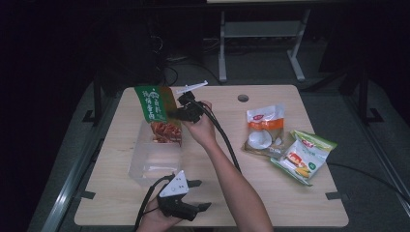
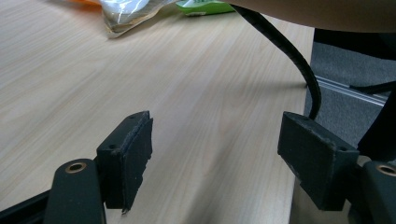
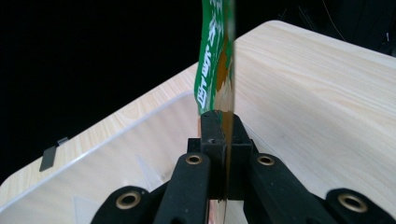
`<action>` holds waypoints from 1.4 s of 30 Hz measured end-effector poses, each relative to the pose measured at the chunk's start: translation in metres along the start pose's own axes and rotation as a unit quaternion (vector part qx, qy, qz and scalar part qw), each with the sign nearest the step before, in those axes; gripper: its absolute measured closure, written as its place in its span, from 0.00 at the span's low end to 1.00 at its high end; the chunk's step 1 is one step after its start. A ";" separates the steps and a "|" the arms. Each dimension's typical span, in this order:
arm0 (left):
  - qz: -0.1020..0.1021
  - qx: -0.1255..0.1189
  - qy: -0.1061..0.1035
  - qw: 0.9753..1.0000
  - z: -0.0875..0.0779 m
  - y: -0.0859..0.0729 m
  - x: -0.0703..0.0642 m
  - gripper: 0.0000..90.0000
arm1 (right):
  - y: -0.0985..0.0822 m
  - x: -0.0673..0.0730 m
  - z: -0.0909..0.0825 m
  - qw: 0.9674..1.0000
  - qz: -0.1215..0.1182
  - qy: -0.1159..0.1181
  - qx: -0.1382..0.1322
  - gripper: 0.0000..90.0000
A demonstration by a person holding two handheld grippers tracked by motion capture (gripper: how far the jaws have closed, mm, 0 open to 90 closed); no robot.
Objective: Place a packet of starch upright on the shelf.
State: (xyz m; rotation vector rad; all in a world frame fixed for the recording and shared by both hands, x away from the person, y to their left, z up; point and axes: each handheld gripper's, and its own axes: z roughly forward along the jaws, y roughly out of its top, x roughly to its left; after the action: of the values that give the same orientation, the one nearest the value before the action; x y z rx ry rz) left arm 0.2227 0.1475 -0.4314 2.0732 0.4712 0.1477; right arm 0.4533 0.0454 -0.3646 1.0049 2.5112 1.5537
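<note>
Hanging upright from the right gripper point(image 1: 180, 112), fingers clamped on its edge, the green packet point(image 1: 155, 108) sat over the bin point(image 1: 154, 159); left fingers point(image 2: 128, 158) apart.

Surface finish, as I see it
Glossy film snack bag point(image 1: 157, 110); clear smooth plastic box point(image 1: 155, 158); matt pale wood-grain table point(image 1: 270, 193); rough black jaw pads point(image 2: 133, 156).

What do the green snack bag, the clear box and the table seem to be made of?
Green snack bag: thin glossy printed plastic film, probably; seen edge-on in the right tool it is sheet-thin.
Clear box: transparent, slightly cloudy plastic; the table shows through.
Table: pale wood-grain top, matte, wood or laminate.
</note>
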 end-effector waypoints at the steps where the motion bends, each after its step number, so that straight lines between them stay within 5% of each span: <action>1: -0.001 -0.001 0.000 1.000 0.000 0.000 0.000 0.29 | -0.002 -0.001 0.000 1.000 -0.001 0.000 0.003 0.99; 8: -0.006 -0.002 0.001 1.000 0.000 0.001 0.003 0.29 | -0.007 -0.006 -0.002 1.000 0.008 0.002 0.003 0.98; 14: -0.005 0.001 0.003 1.000 0.001 0.000 0.004 0.29 | -0.005 -0.008 -0.009 1.000 0.004 -0.004 0.014 0.86; 21: -0.008 0.004 0.007 1.000 0.001 -0.001 0.003 0.29 | -0.005 -0.011 -0.032 1.000 -0.005 0.009 0.022 0.70; 42: -0.006 0.010 0.017 1.000 -0.002 -0.003 0.003 0.29 | -0.032 -0.021 -0.093 0.999 0.011 0.021 0.033 0.60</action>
State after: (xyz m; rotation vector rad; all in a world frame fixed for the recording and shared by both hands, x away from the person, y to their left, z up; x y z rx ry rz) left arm 0.2245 0.1513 -0.4333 2.0900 0.5067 0.1714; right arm 0.4218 -0.0491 -0.3495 1.0210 2.6040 1.5226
